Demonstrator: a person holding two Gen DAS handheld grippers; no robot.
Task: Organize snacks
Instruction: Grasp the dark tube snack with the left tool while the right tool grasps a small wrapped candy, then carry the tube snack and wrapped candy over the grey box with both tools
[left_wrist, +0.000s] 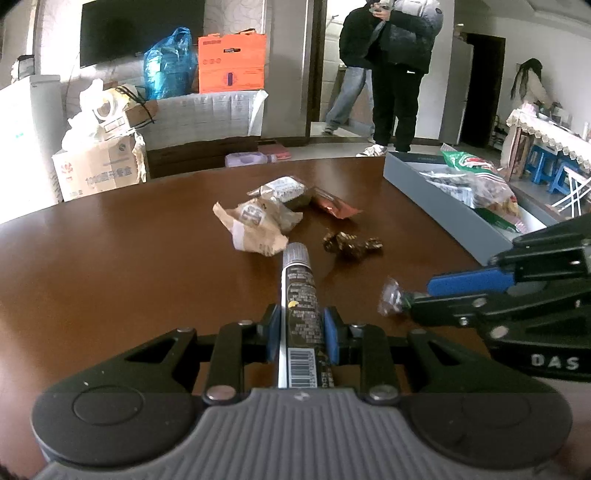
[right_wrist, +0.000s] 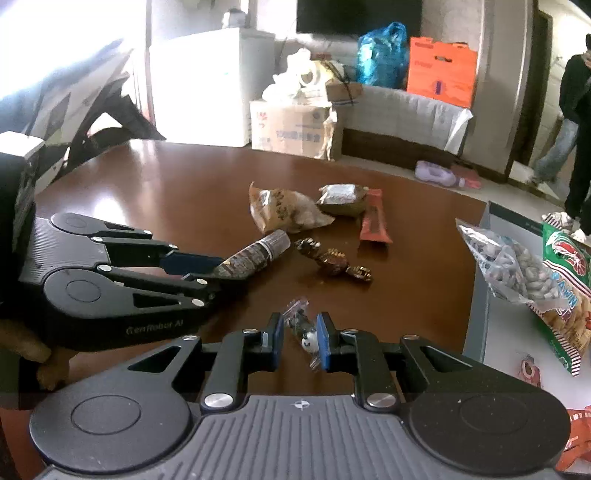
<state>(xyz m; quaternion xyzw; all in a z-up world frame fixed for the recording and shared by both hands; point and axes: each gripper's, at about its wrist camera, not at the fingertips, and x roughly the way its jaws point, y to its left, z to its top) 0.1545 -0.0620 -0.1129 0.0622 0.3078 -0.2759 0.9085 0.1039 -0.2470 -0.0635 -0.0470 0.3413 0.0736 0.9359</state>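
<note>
Jaws of the left gripper (left_wrist: 300, 328) clamp a dark snack tube (left_wrist: 300, 295), while the right gripper (right_wrist: 300, 336) pinches a small clear-wrapped candy (right_wrist: 302, 325) above a glossy brown desk (left_wrist: 129, 266). Loose snacks lie mid-desk: a tan wrapper (left_wrist: 255, 225), a red bar (left_wrist: 334, 207) and foil candies (left_wrist: 351, 244). A grey box (left_wrist: 443, 214) at the right edge holds a peanut bag (right_wrist: 517, 269). Behind, cardboard cartons (left_wrist: 99, 170), an orange box (left_wrist: 232, 62) and a standing person (left_wrist: 399, 74) fill the room.

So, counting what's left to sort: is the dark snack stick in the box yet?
Out. The left claw is shut on the snack stick, above the table.
</note>
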